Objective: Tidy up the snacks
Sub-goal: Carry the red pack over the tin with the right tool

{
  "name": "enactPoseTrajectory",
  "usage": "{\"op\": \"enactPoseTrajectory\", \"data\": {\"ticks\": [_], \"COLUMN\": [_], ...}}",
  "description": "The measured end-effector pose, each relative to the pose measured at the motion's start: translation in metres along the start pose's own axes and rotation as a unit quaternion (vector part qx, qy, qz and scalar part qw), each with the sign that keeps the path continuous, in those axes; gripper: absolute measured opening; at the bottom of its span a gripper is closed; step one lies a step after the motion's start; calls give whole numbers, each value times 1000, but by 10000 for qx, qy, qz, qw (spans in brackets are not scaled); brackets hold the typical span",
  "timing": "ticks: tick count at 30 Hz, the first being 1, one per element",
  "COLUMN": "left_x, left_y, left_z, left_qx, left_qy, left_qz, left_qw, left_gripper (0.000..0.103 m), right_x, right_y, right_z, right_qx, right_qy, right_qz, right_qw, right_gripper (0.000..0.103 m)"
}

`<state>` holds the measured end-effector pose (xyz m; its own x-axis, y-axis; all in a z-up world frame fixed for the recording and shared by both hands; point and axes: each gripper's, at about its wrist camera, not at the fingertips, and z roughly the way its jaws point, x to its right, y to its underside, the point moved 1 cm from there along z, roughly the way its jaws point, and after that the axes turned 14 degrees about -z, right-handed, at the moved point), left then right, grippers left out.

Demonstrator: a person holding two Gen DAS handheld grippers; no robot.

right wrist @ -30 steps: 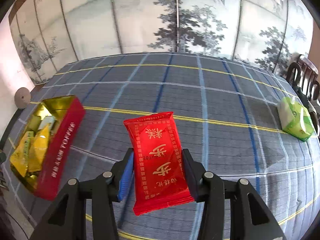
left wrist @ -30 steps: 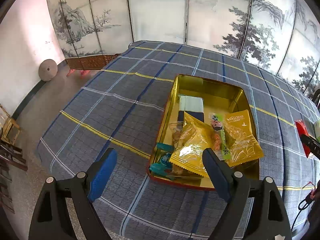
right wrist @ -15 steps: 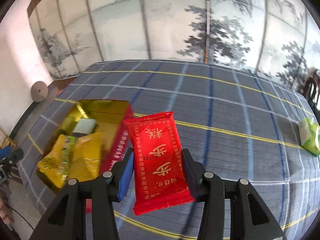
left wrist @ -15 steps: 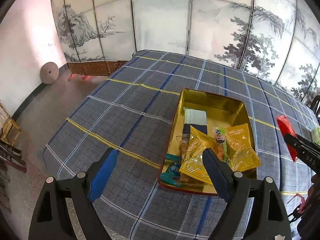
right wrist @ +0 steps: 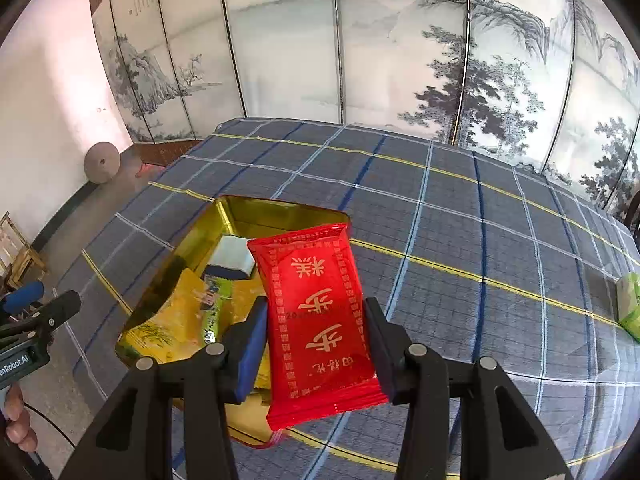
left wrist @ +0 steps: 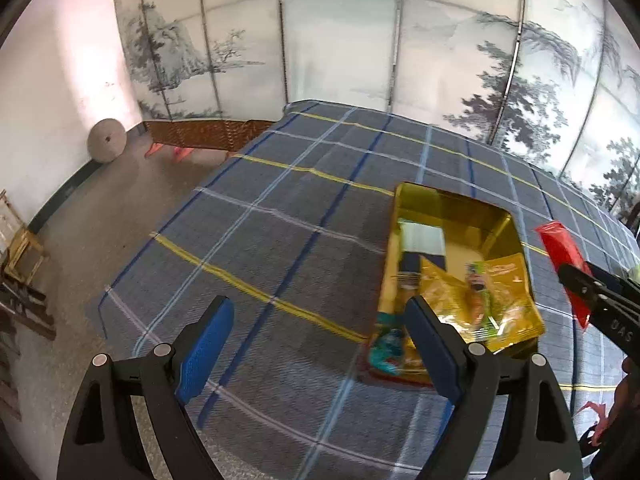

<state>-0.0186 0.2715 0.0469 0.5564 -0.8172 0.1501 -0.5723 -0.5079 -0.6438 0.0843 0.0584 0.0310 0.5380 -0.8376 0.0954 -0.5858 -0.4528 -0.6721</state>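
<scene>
My right gripper (right wrist: pixel 316 332) is shut on a red snack packet (right wrist: pixel 316 312) and holds it in the air over the right side of the gold tin (right wrist: pixel 192 236). The tin (left wrist: pixel 436 196) holds yellow packets (left wrist: pixel 508 292), a white-and-blue box (left wrist: pixel 424 236) and a teal packet (left wrist: pixel 384 354). My left gripper (left wrist: pixel 316 344) is open and empty, above the plaid cloth left of the tin. The red packet (left wrist: pixel 560 248) and right gripper also show at the left wrist view's right edge.
A green packet (right wrist: pixel 630 304) lies on the plaid tablecloth (right wrist: pixel 480 240) at the far right. A painted folding screen (right wrist: pixel 360 40) stands behind the table. The floor with a round stone disc (left wrist: pixel 107 145) and wooden chairs lies to the left.
My right gripper has carried the red packet left, from beside the tin to over it. My left gripper has drawn back and to the left, away from the tin.
</scene>
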Motion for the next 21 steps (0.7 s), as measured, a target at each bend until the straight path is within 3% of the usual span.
{"op": "enactPoseTrajectory", "data": {"ticks": [9,21], "left_x": [-35,-32], "left_y": [-5,-3], "left_z": [7,13], "left_qx": [-31,-138], "left_qy": [-236,-226], "left_qz": [-282,-215], "left_qw": [9993,9994], "left_gripper": [85,85], "right_x": [-16,-44], "right_y": [-6,-1], "right_z": [16,38], "right_qx": [-131,-417], "right_qy": [-102,-195], "right_qz": [-10,-38], "right_qw": [9999,9989], "right_gripper": [47,47]}}
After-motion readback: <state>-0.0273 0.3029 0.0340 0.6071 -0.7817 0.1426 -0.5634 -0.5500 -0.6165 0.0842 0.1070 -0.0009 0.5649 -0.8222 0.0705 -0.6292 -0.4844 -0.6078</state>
